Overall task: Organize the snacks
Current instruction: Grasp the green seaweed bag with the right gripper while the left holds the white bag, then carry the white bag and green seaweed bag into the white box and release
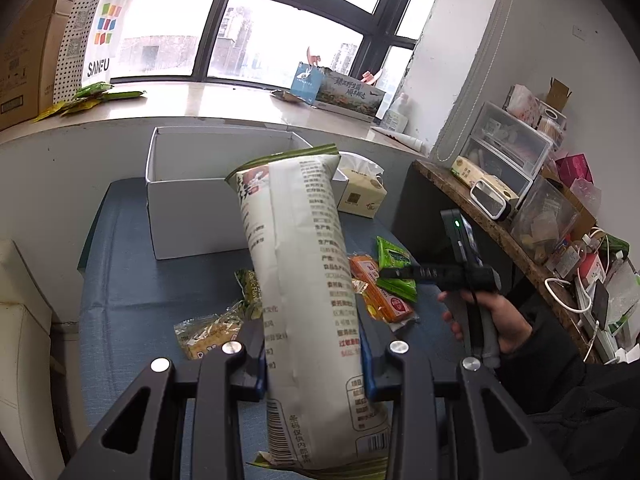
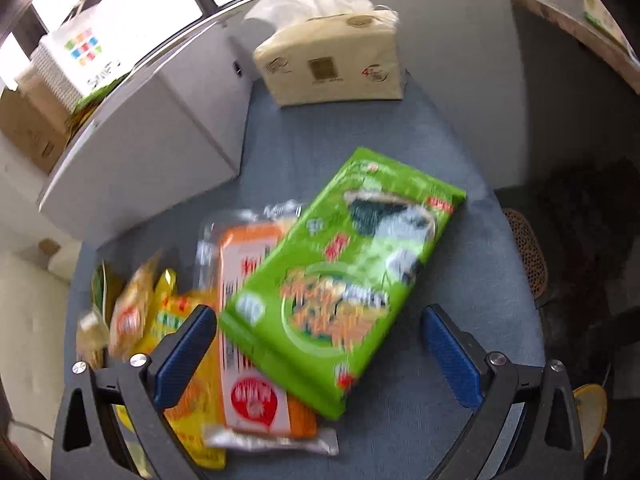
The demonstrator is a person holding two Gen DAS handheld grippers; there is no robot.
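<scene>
The left gripper (image 1: pixel 316 364) has its jaws clamped on a tall white snack bag (image 1: pixel 304 280), held upright just in front of the white box (image 1: pixel 188 208). It should be lifted clear over the box's near wall before release. The right gripper (image 2: pixel 320 356), jaws spread, hovers over the green packet (image 2: pixel 340 276) on the bench (image 2: pixel 440 160), right of the box.

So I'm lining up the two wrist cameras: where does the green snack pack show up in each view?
Left wrist view: the green snack pack lies right of centre on the blue table top, partly behind the right hand-held gripper.
Right wrist view: the green snack pack fills the centre, overlapping the orange snack pack.
Shared landmark: the beige tissue pack by the white box.
</scene>
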